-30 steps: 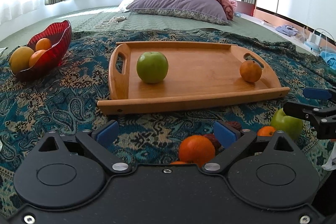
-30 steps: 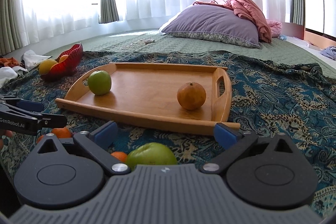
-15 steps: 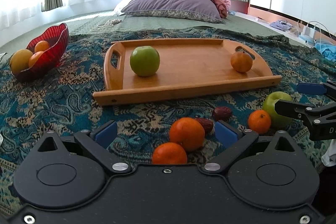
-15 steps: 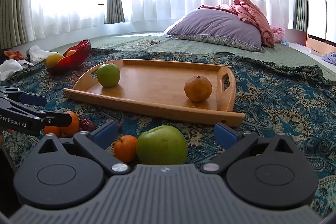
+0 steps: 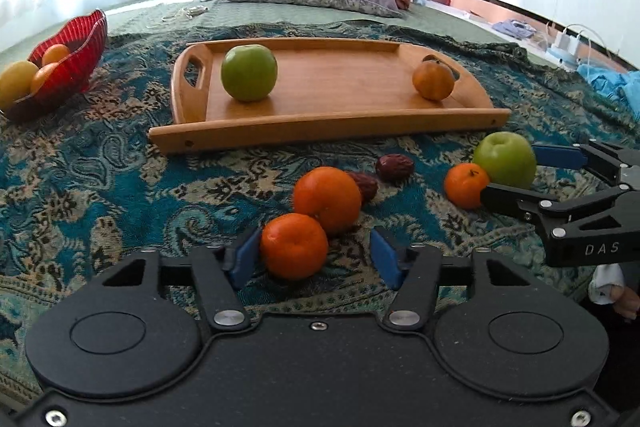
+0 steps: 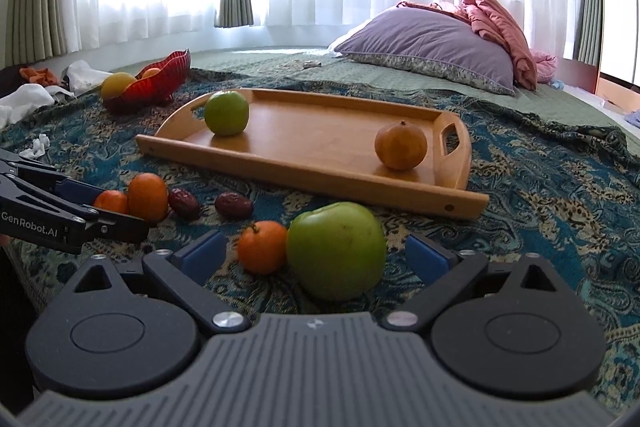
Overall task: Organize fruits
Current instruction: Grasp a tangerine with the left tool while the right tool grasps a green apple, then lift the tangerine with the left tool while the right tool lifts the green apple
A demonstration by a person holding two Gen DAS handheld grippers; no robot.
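Two views, taken in turn.

Left wrist view: my left gripper [image 5: 312, 257] is closing around the near tangerine [image 5: 294, 246]. Its left pad looks to be touching the peel; the right pad is clear of it, so nothing is clamped yet. A bigger orange [image 5: 327, 199] touches that tangerine at its 1 o'clock, with two dark dates [image 5: 394, 167] beyond. At 3 o'clock in this picture my right gripper [image 5: 516, 179] reaches in from the edge toward the loose green apple [image 5: 505, 159] and a small tangerine [image 5: 466, 185] touching it. The wooden tray [image 5: 320, 131] lies at 12 o'clock, already carrying one apple and one orange fruit, and a red bowl [image 5: 80, 59] of fruit sits at 10 o'clock.

I judge the tangerine light, its peel soft and a little slack, so I want the pads across its widest middle, squeezing gently. Being round, it may roll against its neighbour.

Right wrist view: my right claw stands wide apart, with the green apple [image 6: 336, 251] between the pads and touching neither. The small tangerine [image 6: 262, 247] sits against it at 9 o'clock, also inside the span. I judge the apple firm, heavier and smooth-skinned, so I should take it at its broadest girth. The tangerine may get pinched along with it.
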